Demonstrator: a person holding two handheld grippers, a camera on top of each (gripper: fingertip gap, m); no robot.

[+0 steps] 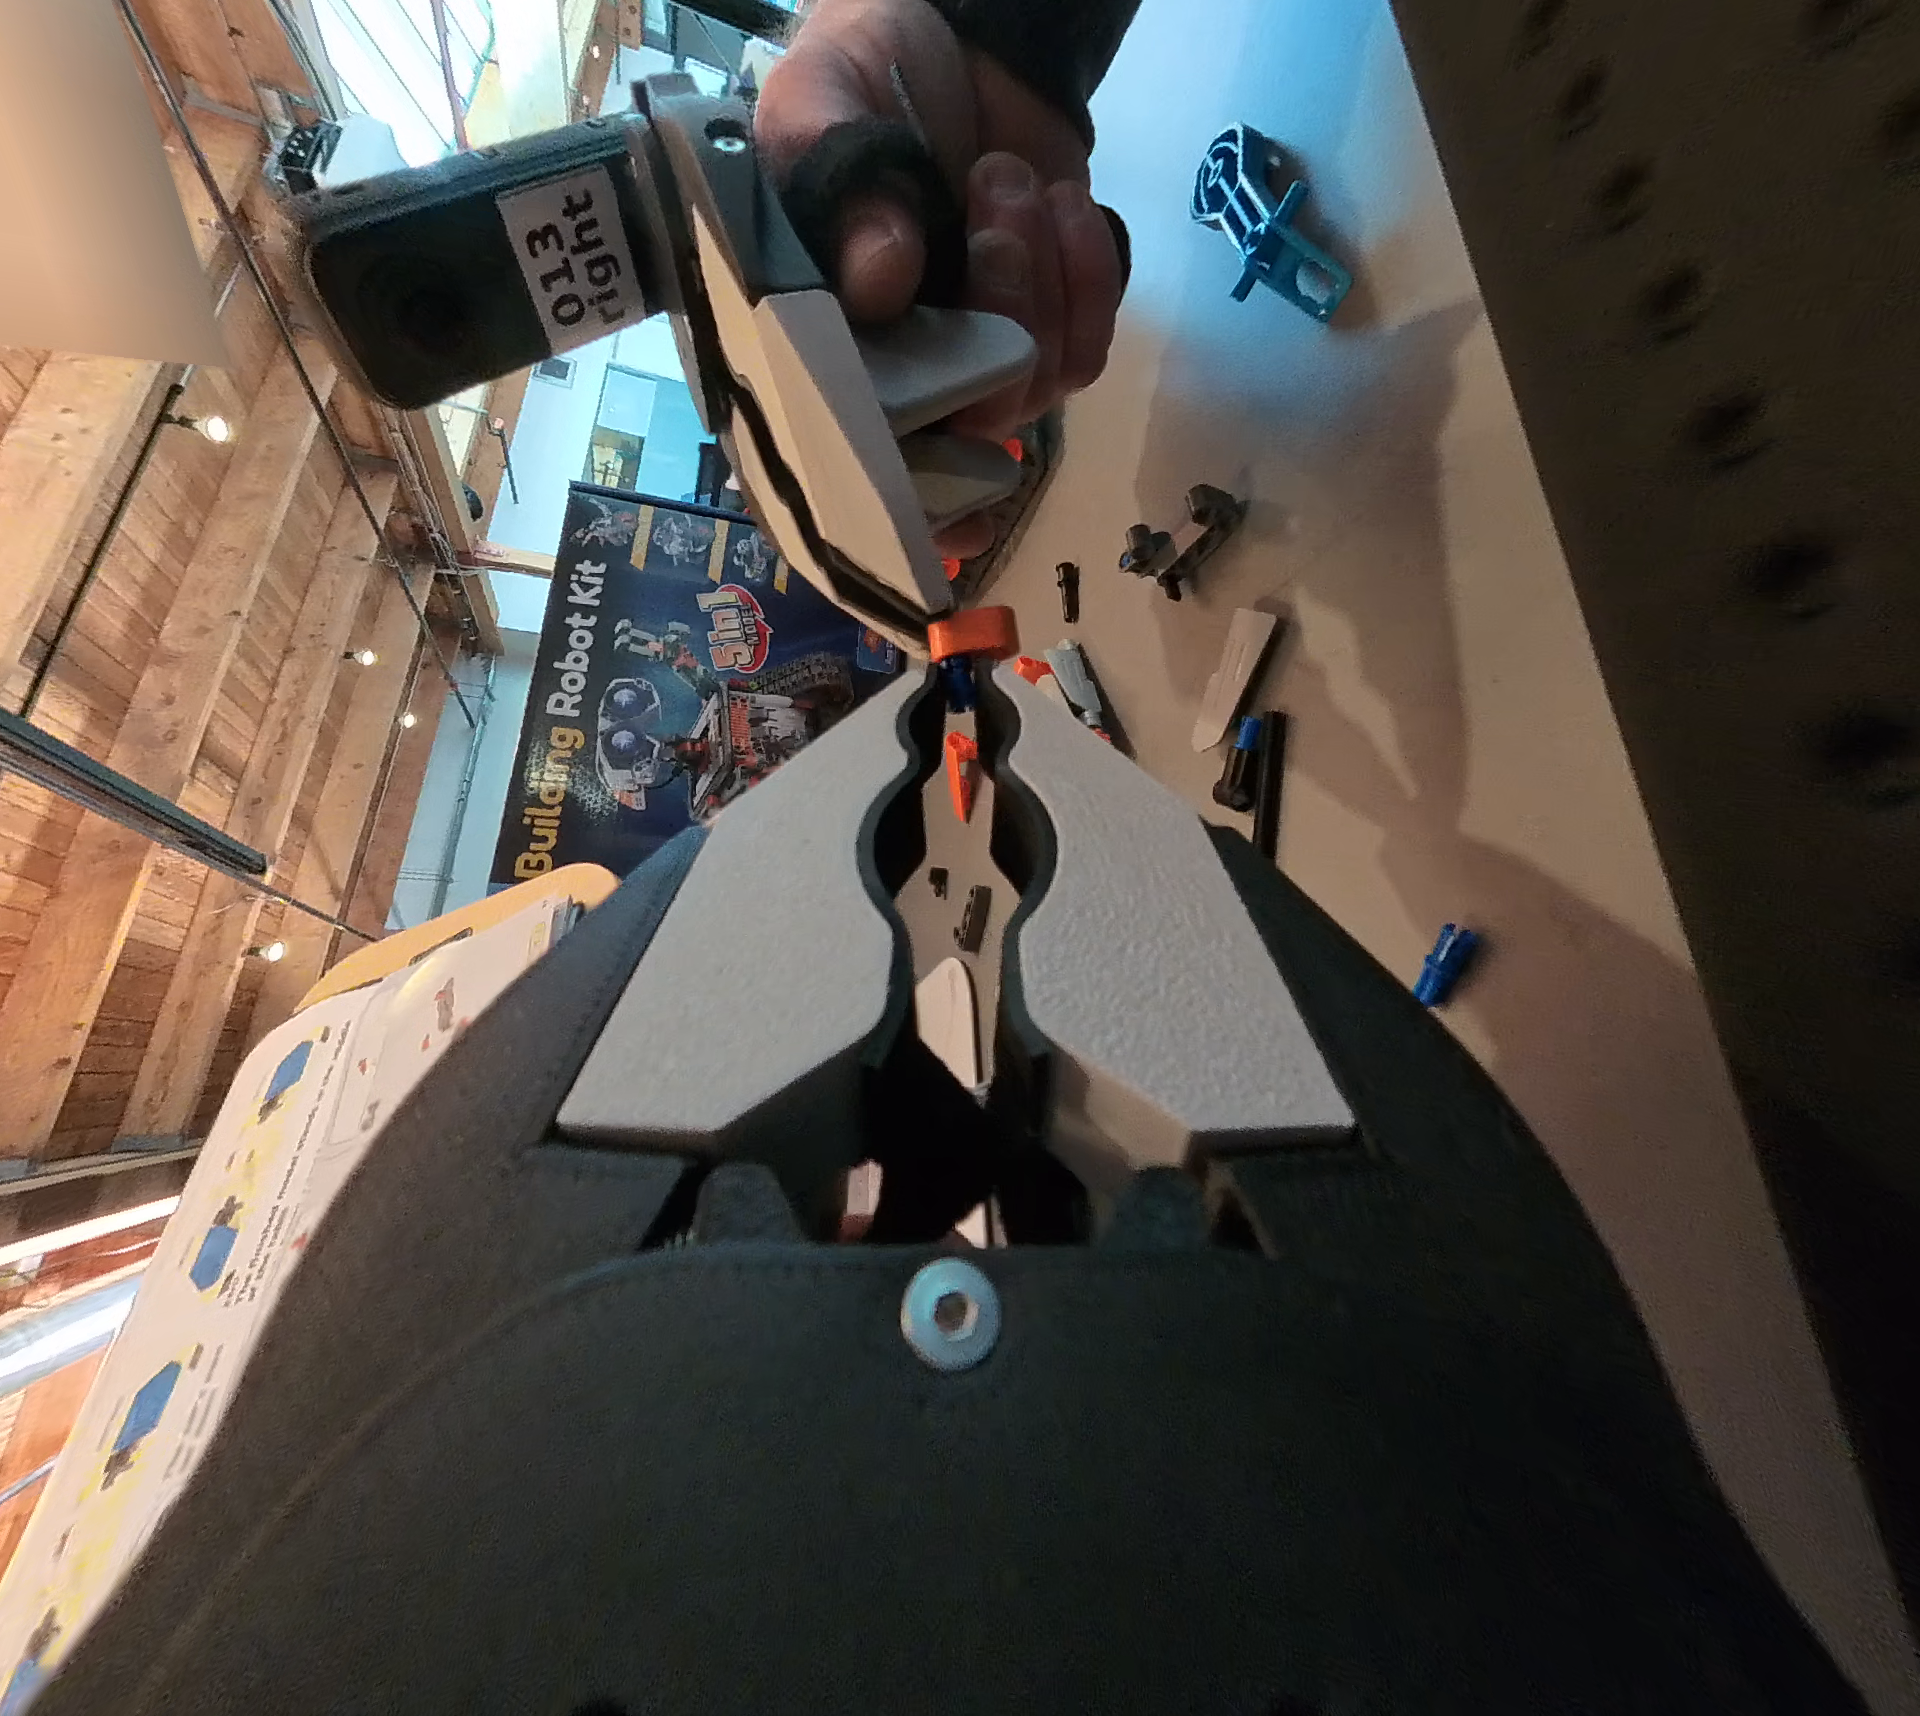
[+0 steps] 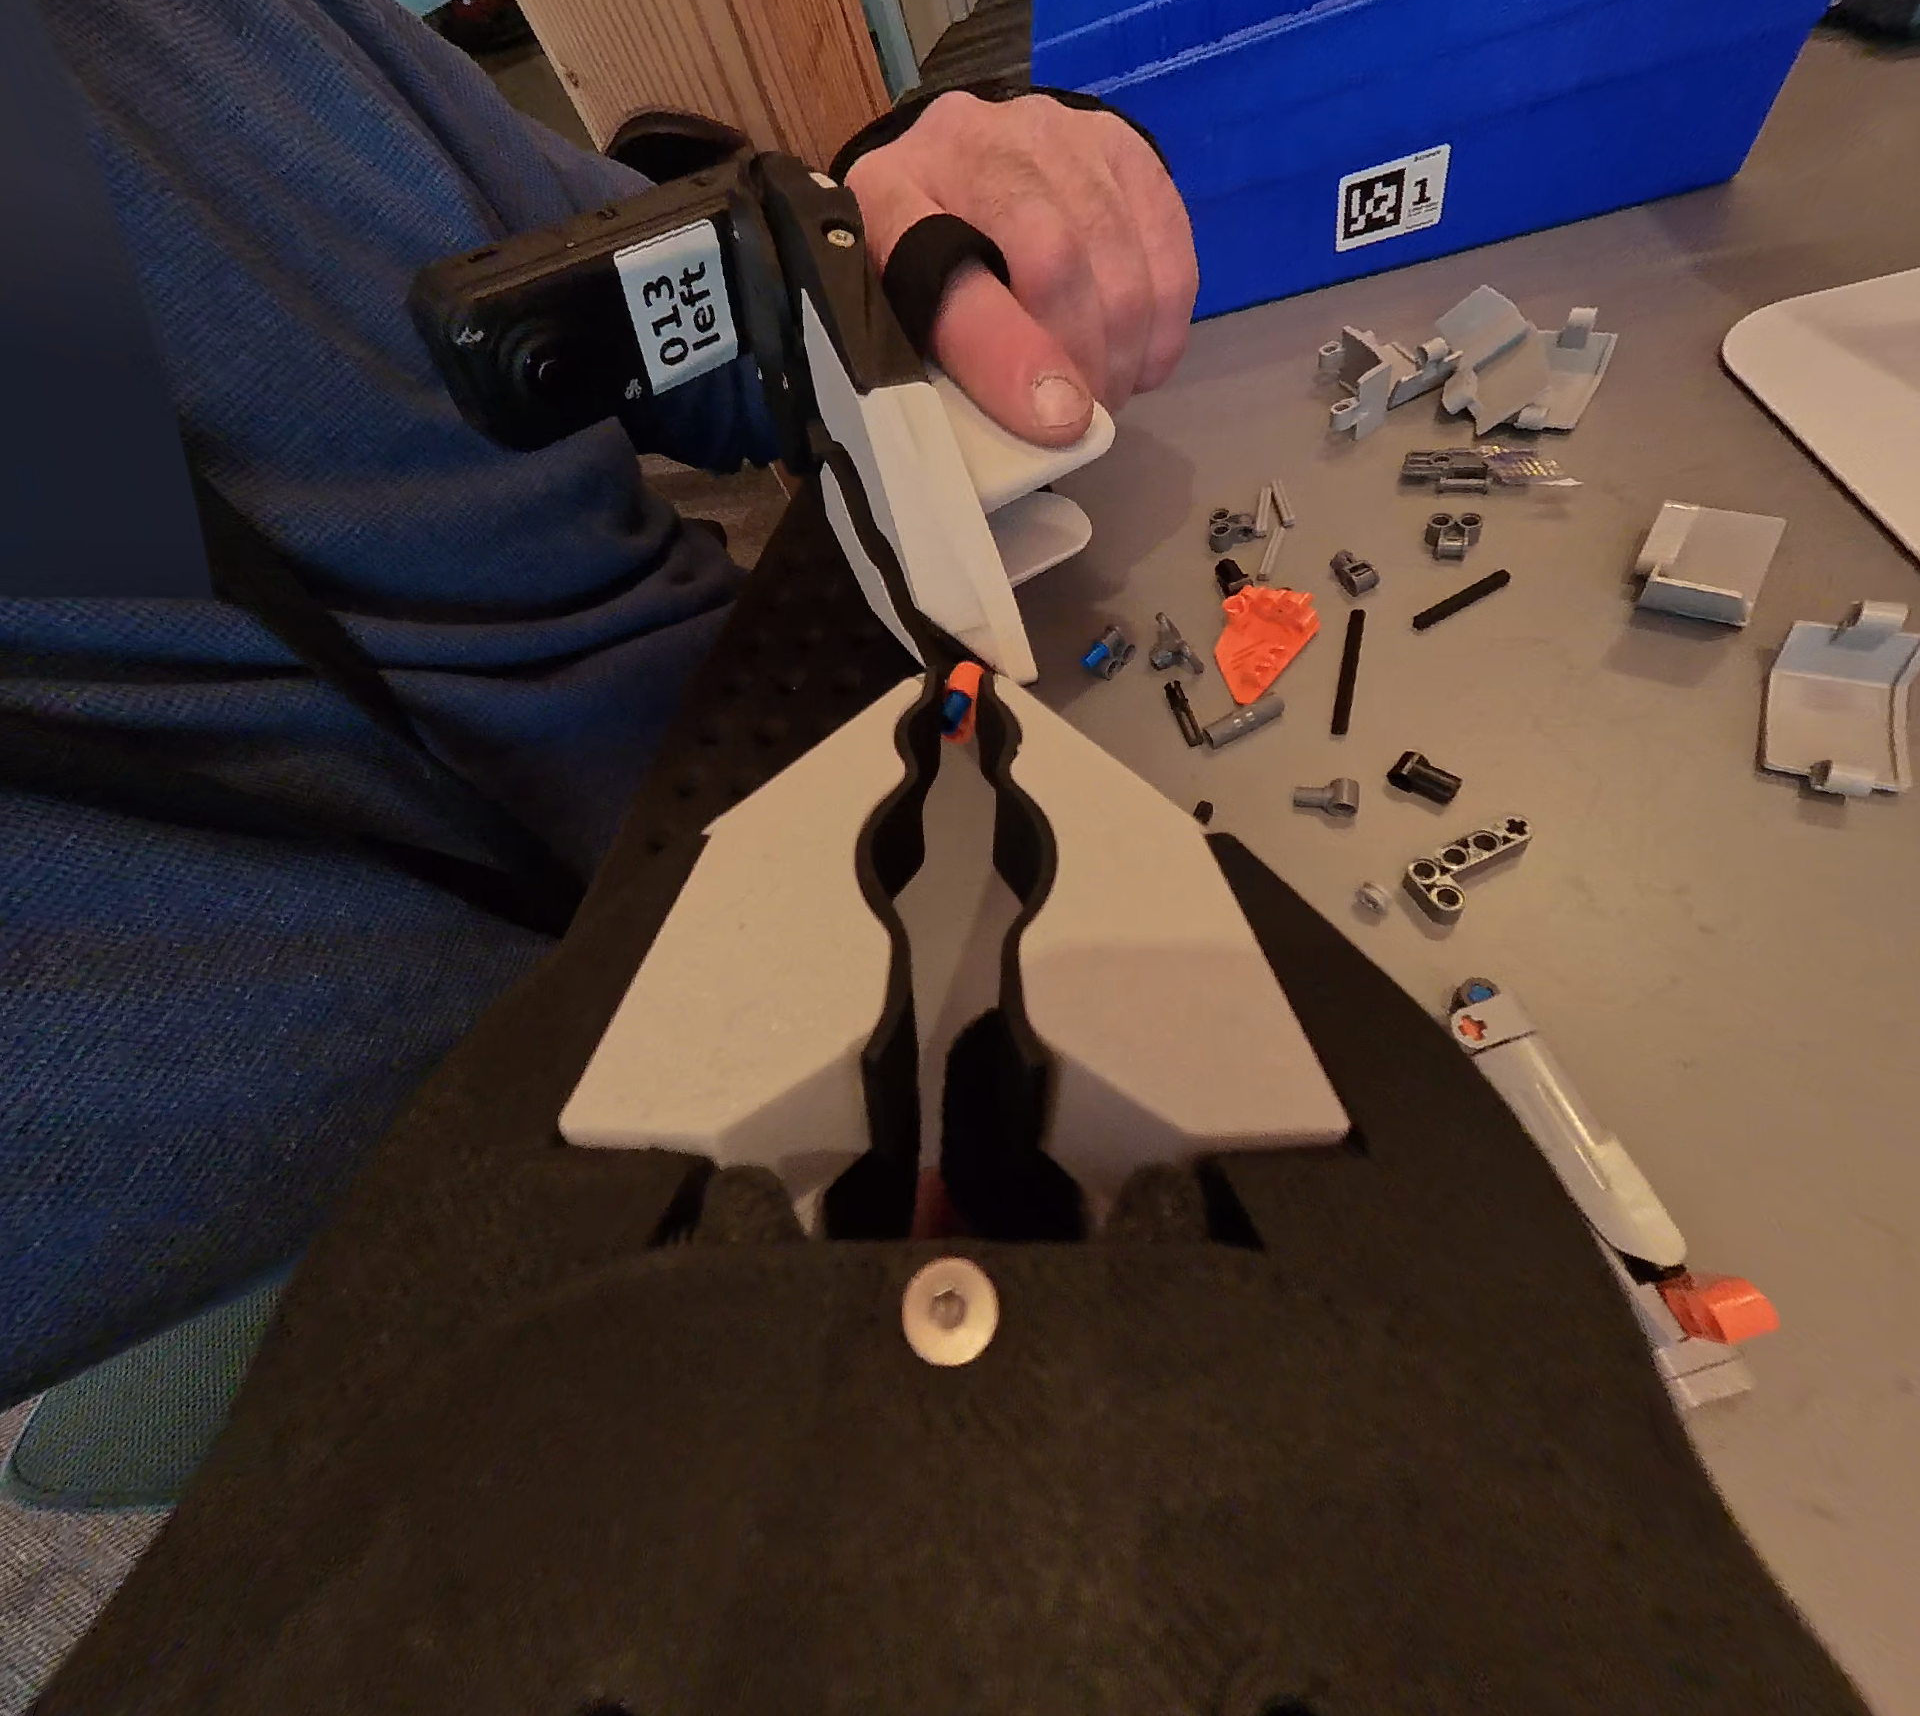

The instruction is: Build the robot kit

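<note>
Above a grey surface (image 2: 1558, 991) strewn with small plastic building pieces, the left hand-held gripper (image 1: 961, 679) pinches a small blue plastic pin (image 1: 958, 681) seated in a small orange plastic connector (image 1: 971, 632) that the right hand-held gripper (image 2: 961, 698) clamps.

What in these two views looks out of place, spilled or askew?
Nothing looks damaged. Small plastic building pieces lie scattered loose across the grey table rather than in the blue plastic bin. Both grippers meet at one small orange-and-blue peg piece, held above the table.
</note>
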